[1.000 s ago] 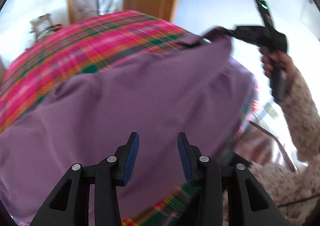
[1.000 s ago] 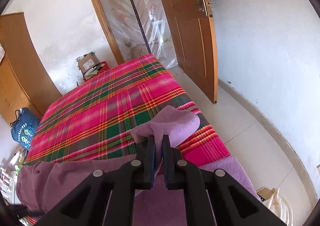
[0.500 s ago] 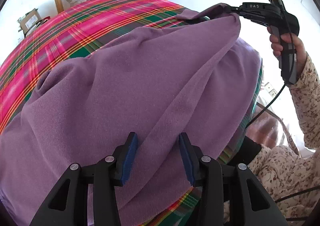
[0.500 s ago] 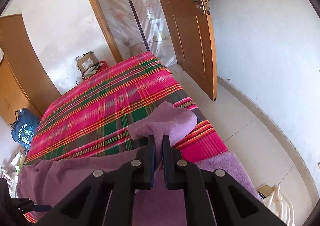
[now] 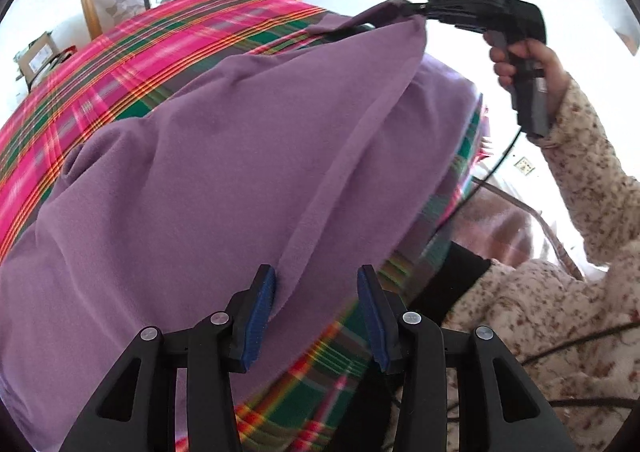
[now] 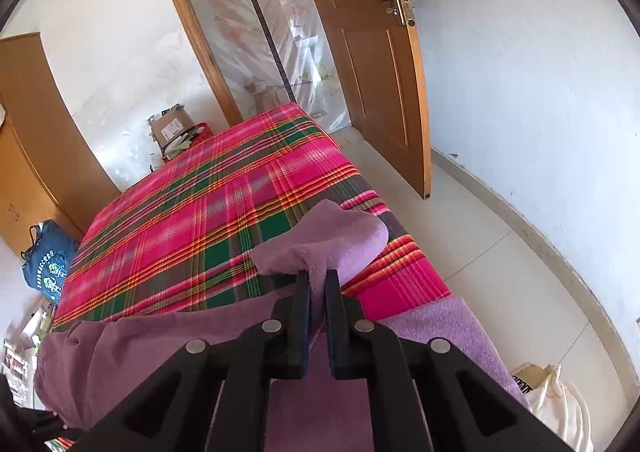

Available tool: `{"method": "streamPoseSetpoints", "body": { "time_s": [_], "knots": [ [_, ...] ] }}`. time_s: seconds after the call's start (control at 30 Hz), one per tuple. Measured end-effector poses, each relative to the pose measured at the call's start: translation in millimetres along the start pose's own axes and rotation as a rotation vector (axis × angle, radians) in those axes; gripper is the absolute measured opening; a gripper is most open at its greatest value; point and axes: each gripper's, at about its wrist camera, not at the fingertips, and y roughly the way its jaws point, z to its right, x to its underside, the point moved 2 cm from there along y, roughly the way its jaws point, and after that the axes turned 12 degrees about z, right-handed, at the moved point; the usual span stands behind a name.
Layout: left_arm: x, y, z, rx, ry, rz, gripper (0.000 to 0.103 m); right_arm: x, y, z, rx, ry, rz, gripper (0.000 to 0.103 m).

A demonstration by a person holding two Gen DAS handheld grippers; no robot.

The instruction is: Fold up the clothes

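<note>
A purple garment [image 5: 208,172] lies spread over a bed with a pink and green plaid sheet [image 5: 120,64]. My left gripper [image 5: 316,284] is open just above the garment's near edge; a raised fold of the cloth runs down to the gap between its blue pads [image 5: 260,292], which do not press on it. My right gripper [image 5: 416,8], held in a hand [image 5: 520,60], is shut on a far corner of the garment and holds it up off the bed. In the right wrist view that gripper [image 6: 316,280] pinches the purple garment [image 6: 328,236], whose corner bunches beyond the fingers.
The plaid sheet [image 6: 192,220] stretches away to an open wooden door [image 6: 372,64] and a plastic-covered doorway. A wardrobe [image 6: 28,156], a blue bag [image 6: 48,260] and a cardboard box [image 6: 172,128] stand at the left. A floral sleeve [image 5: 592,172] and cables are at the right.
My left gripper has shifted toward the garment's near edge, so the raised fold now ends between its fingers. The right gripper has kept still with the corner lifted.
</note>
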Motion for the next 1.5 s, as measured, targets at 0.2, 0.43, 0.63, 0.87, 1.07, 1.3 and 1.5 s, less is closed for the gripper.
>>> {"method": "streamPoseSetpoints", "body": {
  "time_s": [0.2, 0.43, 0.63, 0.87, 1.07, 1.3, 1.5],
  "knots": [
    [1.0, -5.0, 5.1, -0.065, 0.034, 0.017, 0.044, 2.5, 0.5, 0.6, 0.0, 0.003, -0.003, 0.007],
    [-8.9, -2.0, -4.3, -0.116, -0.002, 0.061, 0.044, 5.2, -1.6, 3.3, 0.001, 0.007, -0.011, 0.007],
    [-6.3, 17.6, 1.8, -0.155, 0.049, 0.02, 0.044, 4.6, -1.3, 4.2, 0.0, 0.012, -0.011, 0.007],
    [-8.7, 26.5, -10.1, -0.202, 0.026, 0.005, 0.021, 3.3, -2.0, 2.5, -0.009, 0.018, -0.009, 0.007],
    [-19.2, 14.0, -18.1, -0.248, 0.0, 0.095, 0.007, -1.4, -4.8, -0.5, -0.026, 0.024, 0.012, 0.007],
    [-34.8, -14.8, -36.4, -0.311, -0.094, 0.226, 0.006, -15.6, -19.0, -9.1, -0.047, 0.014, 0.081, 0.007],
    [-41.8, -33.9, -38.1, -0.316, -0.149, 0.298, 0.006, -33.7, -39.5, -20.7, -0.071, -0.016, 0.165, 0.007]
  ]
}}
